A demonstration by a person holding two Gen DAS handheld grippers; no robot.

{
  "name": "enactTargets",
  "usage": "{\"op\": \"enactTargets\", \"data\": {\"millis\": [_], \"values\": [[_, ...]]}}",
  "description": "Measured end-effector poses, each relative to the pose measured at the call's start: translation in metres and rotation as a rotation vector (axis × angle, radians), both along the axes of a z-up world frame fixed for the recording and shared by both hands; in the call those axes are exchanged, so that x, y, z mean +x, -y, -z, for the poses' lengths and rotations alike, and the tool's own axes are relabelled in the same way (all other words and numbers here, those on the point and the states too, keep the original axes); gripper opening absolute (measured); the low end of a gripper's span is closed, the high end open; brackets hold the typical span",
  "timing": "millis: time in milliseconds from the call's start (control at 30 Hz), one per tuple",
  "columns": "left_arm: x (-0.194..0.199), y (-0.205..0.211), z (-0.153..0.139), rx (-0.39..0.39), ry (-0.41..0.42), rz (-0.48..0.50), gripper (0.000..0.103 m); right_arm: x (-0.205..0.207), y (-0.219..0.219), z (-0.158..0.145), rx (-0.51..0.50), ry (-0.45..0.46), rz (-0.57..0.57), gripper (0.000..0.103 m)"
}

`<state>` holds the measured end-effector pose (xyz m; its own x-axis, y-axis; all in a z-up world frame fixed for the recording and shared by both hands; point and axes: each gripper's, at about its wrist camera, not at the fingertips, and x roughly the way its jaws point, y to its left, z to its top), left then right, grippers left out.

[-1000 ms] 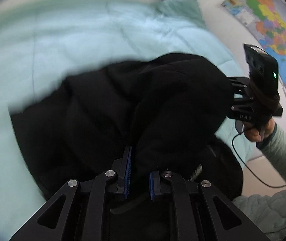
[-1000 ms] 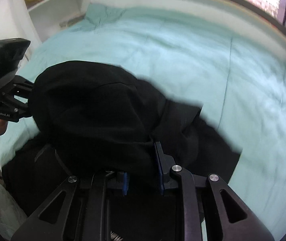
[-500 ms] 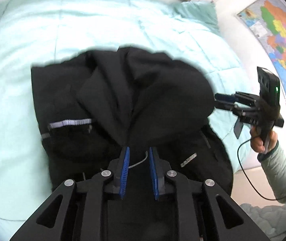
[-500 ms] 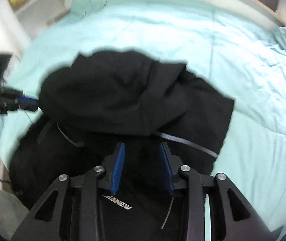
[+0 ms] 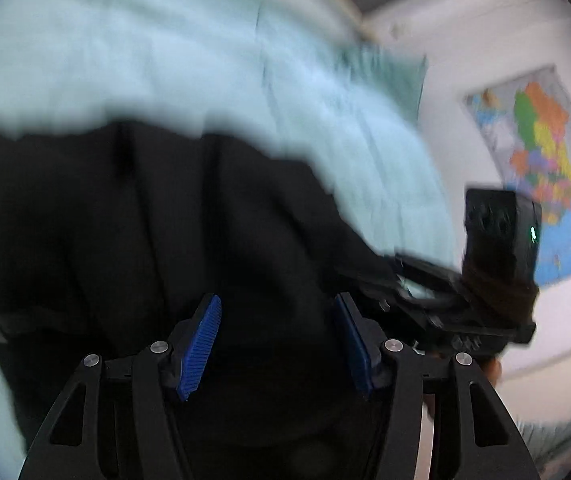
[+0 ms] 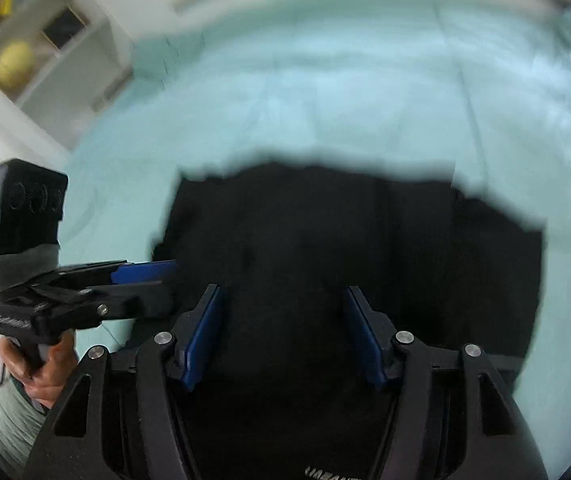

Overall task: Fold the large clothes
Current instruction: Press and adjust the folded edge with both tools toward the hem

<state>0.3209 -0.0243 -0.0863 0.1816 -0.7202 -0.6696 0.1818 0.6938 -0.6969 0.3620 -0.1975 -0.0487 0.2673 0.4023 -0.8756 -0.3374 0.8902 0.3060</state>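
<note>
A large black garment (image 5: pixel 165 240) lies folded over on the pale green bedspread (image 5: pixel 165 60). It also shows in the right wrist view (image 6: pixel 345 240). My left gripper (image 5: pixel 279 344) is open and empty just above the garment's near part. My right gripper (image 6: pixel 285 332) is open and empty above the same garment. Each gripper shows in the other's view: the right one (image 5: pixel 425 292) at the garment's right edge, the left one (image 6: pixel 141 280) at its left edge. Both views are motion-blurred.
A coloured wall map (image 5: pixel 545 168) hangs on the right wall. A white shelf (image 6: pixel 45 52) with a yellow round object (image 6: pixel 13 64) stands at the left beyond the bed. A crumpled green pillow (image 5: pixel 385 72) lies at the bed's far end.
Both grippers have let go of the black fabric and opened wide. The lifted fold has dropped flat onto the rest of the garment. Both cameras have swung lower and closer.
</note>
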Motion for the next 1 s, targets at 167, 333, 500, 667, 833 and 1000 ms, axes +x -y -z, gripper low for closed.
{"op": "enactTargets", "data": {"millis": [167, 333, 500, 667, 833, 1000], "values": [[-0.032, 0.007, 0.067, 0.104, -0.004, 0.016, 0.059, -0.037, 0.005, 0.095, -0.084, -0.078, 0.007, 0.065], [-0.04, 0.008, 0.037, 0.129, 0.05, 0.012, 0.055, -0.051, 0.01, 0.072, -0.083, 0.012, 0.018, 0.065], [-0.067, -0.004, -0.019, 0.041, 0.184, -0.009, 0.055, -0.083, 0.028, 0.02, 0.002, 0.096, 0.012, 0.065], [-0.065, -0.004, 0.001, 0.057, 0.187, -0.024, 0.055, -0.101, 0.027, 0.02, -0.021, 0.164, 0.002, 0.065], [-0.062, 0.013, 0.053, 0.135, 0.164, -0.014, 0.055, -0.097, 0.019, 0.082, -0.067, 0.102, 0.025, 0.065], [-0.082, 0.009, 0.044, 0.136, 0.258, -0.043, 0.055, -0.118, 0.022, 0.08, -0.063, 0.209, 0.021, 0.065]]}}
